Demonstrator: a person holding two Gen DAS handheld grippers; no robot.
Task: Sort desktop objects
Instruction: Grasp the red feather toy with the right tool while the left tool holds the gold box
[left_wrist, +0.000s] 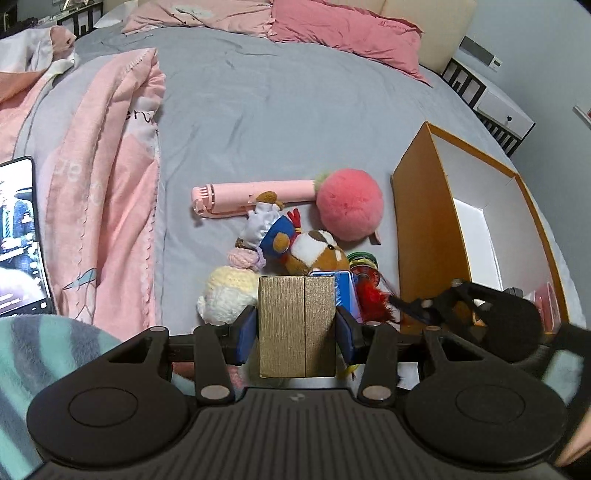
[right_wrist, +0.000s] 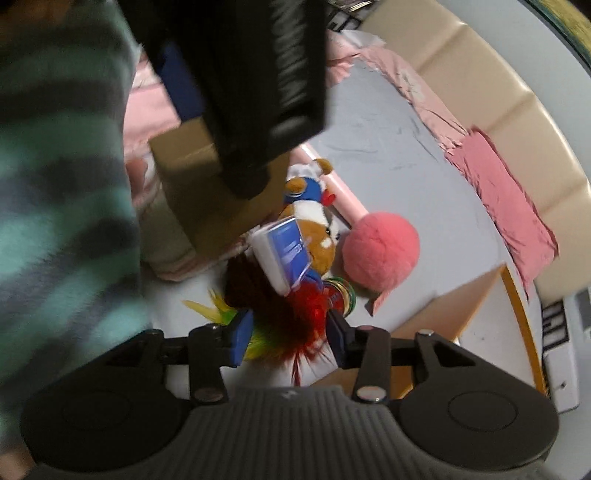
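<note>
- Quick count around the orange box (left_wrist: 421, 229): one gold box (left_wrist: 297, 325), one pink fluffy ball (left_wrist: 349, 208), one pink selfie stick (left_wrist: 251, 195), one brown-and-white plush (left_wrist: 314, 254), one small plush in a blue and white outfit (left_wrist: 269, 225), one cream knitted toy (left_wrist: 229, 291), one blue card pack (left_wrist: 345, 282), one feather toy (left_wrist: 373, 299), and a stack of colourful rings (left_wrist: 364, 264).
- The orange box is open, white inside, sitting on the grey bedsheet (left_wrist: 258, 110), and the whole pile is just beside its left wall.
- Left gripper (left_wrist: 297, 334) is clamped on the gold box, blue pads pressed to both its sides. The box stands upright between them, left of the orange box and in front of the pile.
- Gold box looks ribbed and metallic, with a seam down the middle.
- Right gripper (right_wrist: 290, 336) sits right at the feather toy (right_wrist: 295, 325), red and yellow-green feathers between its blue pads (right_wrist: 240, 336). The jaws look spread, but I can't tell if they're actually pinching the feathers, the view's blurry.
- From the right wrist view the card pack (right_wrist: 284, 254) lies on top of the plush (right_wrist: 317, 236), with the ball (right_wrist: 380, 251) near the orange box corner (right_wrist: 476, 295).
- A phone (left_wrist: 18, 236) with its screen on lies well away from the orange box, past the pink blanket (left_wrist: 110, 184).
</note>
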